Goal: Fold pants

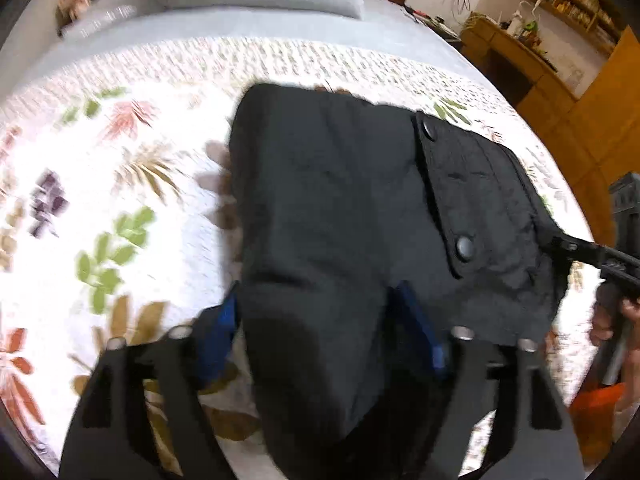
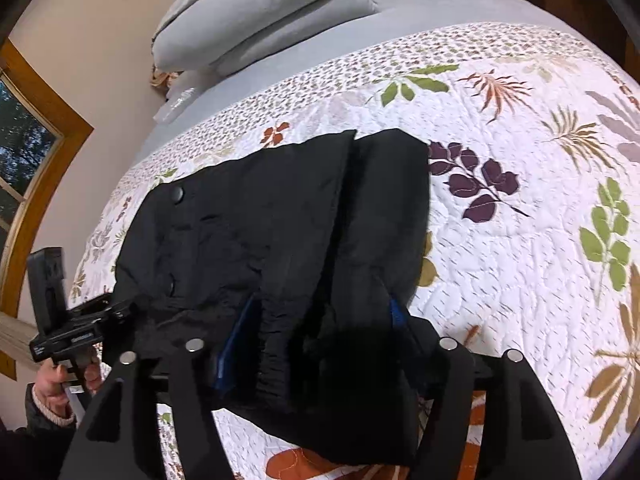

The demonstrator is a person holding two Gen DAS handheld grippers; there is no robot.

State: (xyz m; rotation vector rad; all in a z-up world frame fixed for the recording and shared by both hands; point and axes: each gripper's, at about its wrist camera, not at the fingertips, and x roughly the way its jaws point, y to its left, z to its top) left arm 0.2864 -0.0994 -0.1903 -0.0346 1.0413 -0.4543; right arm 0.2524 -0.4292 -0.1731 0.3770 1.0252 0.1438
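The black pants (image 2: 260,240) lie folded into a thick bundle on the floral quilt (image 2: 520,240) of a bed, with the waist end nearest the two grippers. In the right wrist view, the left gripper (image 2: 116,312) comes in from the left edge, held by a hand (image 2: 60,380), its tip at the bundle's left near corner. In its own view the left gripper (image 1: 320,312) straddles the near end of the pants (image 1: 340,200); its blue pads (image 1: 224,320) stand wide with cloth bulging between them, and whether they press it I cannot tell. The right gripper (image 2: 320,320) likewise stands wide over the near edge, its blue pads (image 2: 236,332) on either side of a hump of cloth; grip or no grip cannot be told. In the left view the right gripper (image 1: 580,250) touches the bundle's right edge. The far edge of the pants lies flat, well short of the grey pillows (image 2: 260,12). To the right of the bundle the quilt is open right to the bed's edge.
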